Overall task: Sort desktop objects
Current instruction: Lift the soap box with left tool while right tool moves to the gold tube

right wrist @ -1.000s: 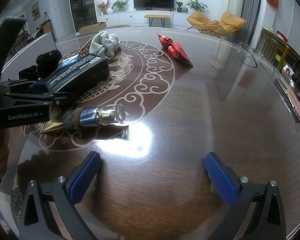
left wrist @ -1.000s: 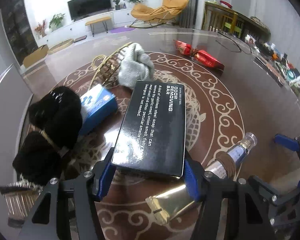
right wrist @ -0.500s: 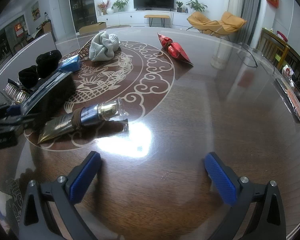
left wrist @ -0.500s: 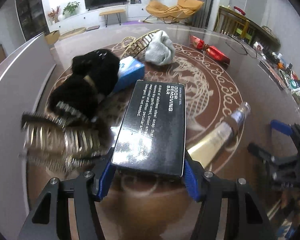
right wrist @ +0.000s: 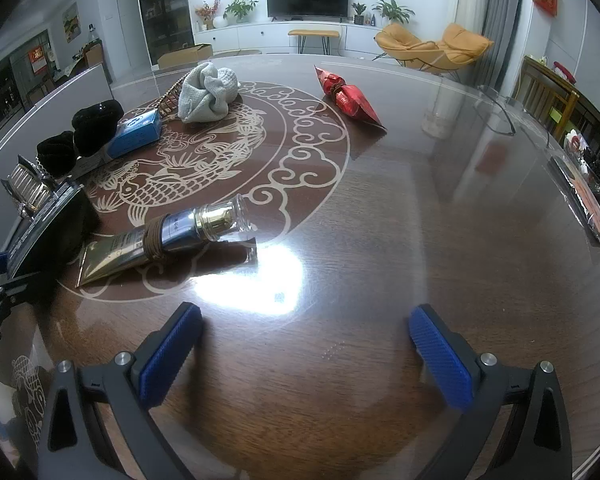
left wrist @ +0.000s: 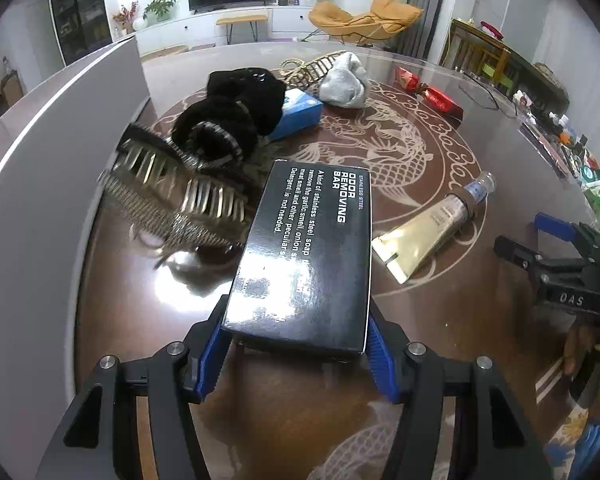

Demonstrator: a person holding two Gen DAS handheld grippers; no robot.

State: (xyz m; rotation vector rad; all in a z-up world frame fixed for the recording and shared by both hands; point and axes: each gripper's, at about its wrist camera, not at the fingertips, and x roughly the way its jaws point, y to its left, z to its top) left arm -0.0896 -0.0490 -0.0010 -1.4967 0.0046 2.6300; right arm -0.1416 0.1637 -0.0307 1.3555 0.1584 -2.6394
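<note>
My left fingers (left wrist: 296, 350) pinch the near end of the black box (left wrist: 306, 252), blue pads flat against its two long sides; the box is lifted off the table (left wrist: 440, 312), and its underside and near face are hidden from me. The white print on its lid reads "ODOR REMOVING BAR"; the smaller lines run into glare and I cannot read them to the end. Left of the box, a metal-toothed comb or brush (left wrist: 172, 196) is smeared by motion blur, so its exact shape and whether it touches the box I cannot tell. Beyond the box, a black furry bundle (left wrist: 236, 116) covers part of a blue carton (left wrist: 298, 114); a grey cloth (left wrist: 346, 80) sits further back, over a woven wicker item (left wrist: 306, 68) that is mostly hidden. Right of the box lies a gold tube (left wrist: 424, 226) with a clear cap, and far right of the box a red foil packet (left wrist: 432, 96). A grey panel (left wrist: 40, 184) walls off everything left of the box. My right fingers (right wrist: 306, 354) are spread wide over bare table, with nothing between them; in the left wrist view only part of that gripper shows, at the frame edge right of the box. In the right wrist view the box is cut by the left edge, dark and seen edge-on.
</note>
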